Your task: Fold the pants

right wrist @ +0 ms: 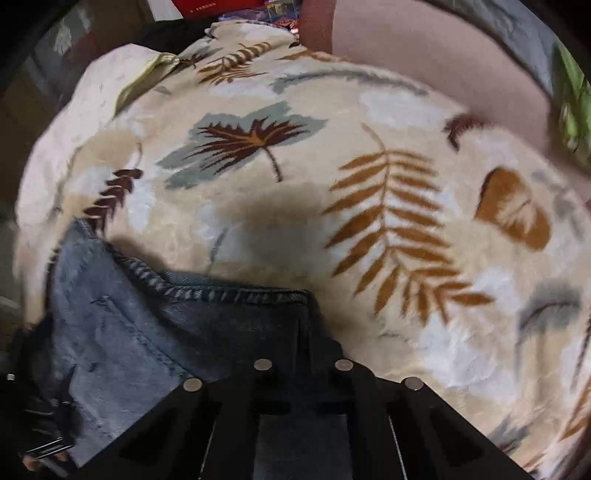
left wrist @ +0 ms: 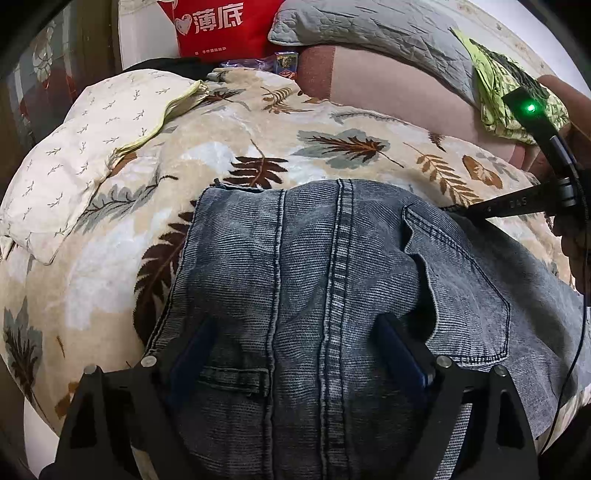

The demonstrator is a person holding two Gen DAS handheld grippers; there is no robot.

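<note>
**Denim pants on a leaf-print blanket, one gripper spread, one pinched shut**

A pair of blue-grey denim pants [left wrist: 332,277] is spread over a cream blanket [left wrist: 221,155] printed with brown and grey leaves. In the left wrist view the waist end is seen close to the camera, with the centre seam running away toward the far side and a back pocket [left wrist: 465,288] lying to the right of that seam. The left gripper [left wrist: 295,354] is held wide open directly over the near part of the denim; its two fingers [left wrist: 402,354] are set well apart, one on each side of the seam, and nothing is clamped between them. Whether the fingertips are pressed into the cloth or only just above it cannot be told.

At the right edge of that view the right gripper [left wrist: 458,210] is seen reaching in to the far right edge of the pants, beside the pocket. In the blurred right wrist view its fingers are brought close together, and a stitched edge of the denim [right wrist: 236,295] is gathered at their tips, so the cloth is taken to be pinched there. The rest of the pants is seen trailing to the near left.

A pale patterned pillow [left wrist: 74,155] lies at the far left, and a red bag [left wrist: 221,26] and a grey quilted cover [left wrist: 369,29] are seen beyond the blanket.
</note>
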